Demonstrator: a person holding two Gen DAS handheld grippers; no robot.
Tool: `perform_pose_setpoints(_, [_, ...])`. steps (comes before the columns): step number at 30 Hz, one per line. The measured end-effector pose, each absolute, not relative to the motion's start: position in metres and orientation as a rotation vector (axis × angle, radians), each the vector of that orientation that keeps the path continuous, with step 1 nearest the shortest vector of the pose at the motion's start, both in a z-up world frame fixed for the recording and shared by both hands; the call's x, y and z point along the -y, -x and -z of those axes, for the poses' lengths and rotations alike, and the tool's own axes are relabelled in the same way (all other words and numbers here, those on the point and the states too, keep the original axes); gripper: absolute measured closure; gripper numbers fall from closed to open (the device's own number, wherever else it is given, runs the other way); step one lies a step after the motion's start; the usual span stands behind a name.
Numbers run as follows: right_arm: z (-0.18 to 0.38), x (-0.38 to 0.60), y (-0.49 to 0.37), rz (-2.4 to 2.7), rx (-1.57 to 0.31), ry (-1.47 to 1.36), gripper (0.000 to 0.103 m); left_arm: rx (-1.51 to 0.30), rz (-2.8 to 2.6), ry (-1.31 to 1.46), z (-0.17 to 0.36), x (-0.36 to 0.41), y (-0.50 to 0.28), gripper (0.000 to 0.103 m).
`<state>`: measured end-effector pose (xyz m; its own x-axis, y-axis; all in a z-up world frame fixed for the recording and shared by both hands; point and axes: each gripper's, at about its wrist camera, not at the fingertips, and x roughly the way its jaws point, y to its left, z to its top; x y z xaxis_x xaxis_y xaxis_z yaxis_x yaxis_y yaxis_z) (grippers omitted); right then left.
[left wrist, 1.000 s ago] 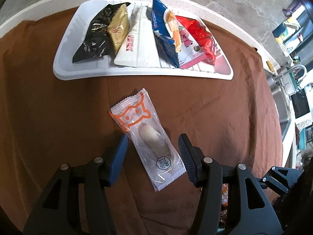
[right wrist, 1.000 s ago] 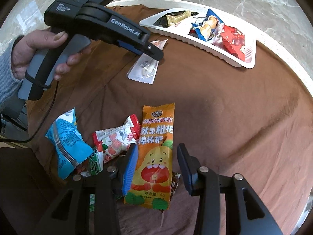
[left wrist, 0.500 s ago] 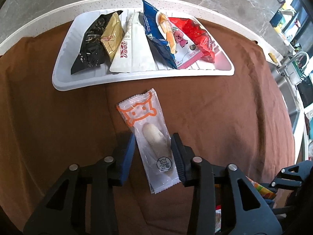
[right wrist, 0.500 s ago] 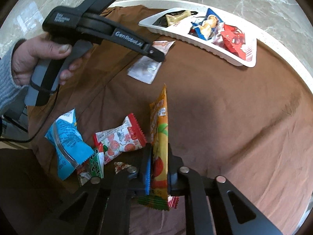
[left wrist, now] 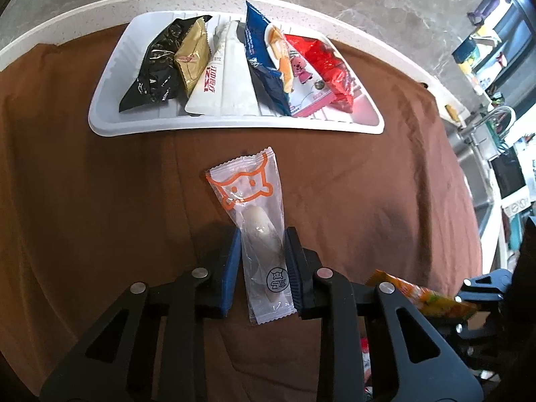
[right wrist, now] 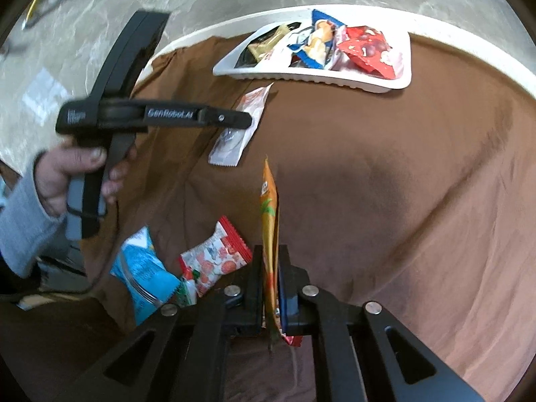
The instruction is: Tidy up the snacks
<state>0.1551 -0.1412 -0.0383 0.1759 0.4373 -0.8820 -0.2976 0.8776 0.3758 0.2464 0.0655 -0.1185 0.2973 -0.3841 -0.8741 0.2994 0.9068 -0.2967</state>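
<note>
Brown cloth [left wrist: 100,201] covers the desk [left wrist: 67,16], which has a pale stone rim at the far side. On the cloth, at the far side, sits a white tray [left wrist: 110,124]. Snack packs lie in it side by side: a black pack [left wrist: 157,70], a gold pack [left wrist: 192,57], a white pack [left wrist: 221,83], a blue pack [left wrist: 264,67], a pink pack [left wrist: 306,97] and a red pack [left wrist: 325,63].

The left claw [left wrist: 263,268] is squeezed onto a clear pack with an orange cat face [left wrist: 249,197]. A pale snack shows inside it. This pack lies on the cloth, near the tray but not touching it. Its far end points at the tray.

The right claw [right wrist: 269,278] is pinched shut on an orange candy pack [right wrist: 269,214]. The pack stands up on its thin edge between the two fingers.

Near the right claw, on the cloth, lie a light blue pack [right wrist: 144,268] and a red and white pack [right wrist: 214,258]. A small green pack [right wrist: 187,289] sits between them.

A hand [right wrist: 73,171] in a grey sleeve holds the left claw's handle.
</note>
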Motion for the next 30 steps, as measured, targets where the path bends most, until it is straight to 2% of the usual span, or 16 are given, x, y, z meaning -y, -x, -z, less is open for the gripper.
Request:
perform_pose_setpoints(14, [0.021, 0.180, -0.201, -0.524, -1.245, -0.486, 0.095, -1.119, 0.512, 0.193, 0.072, -0.086, -0.251, 0.079])
perform_pose_setpoints(30, [0.046, 0.166, -0.231, -0.416, -1.268, -0.360, 0.094, -1.125, 0.494, 0.216, 0.078, -0.092, -0.259, 0.079])
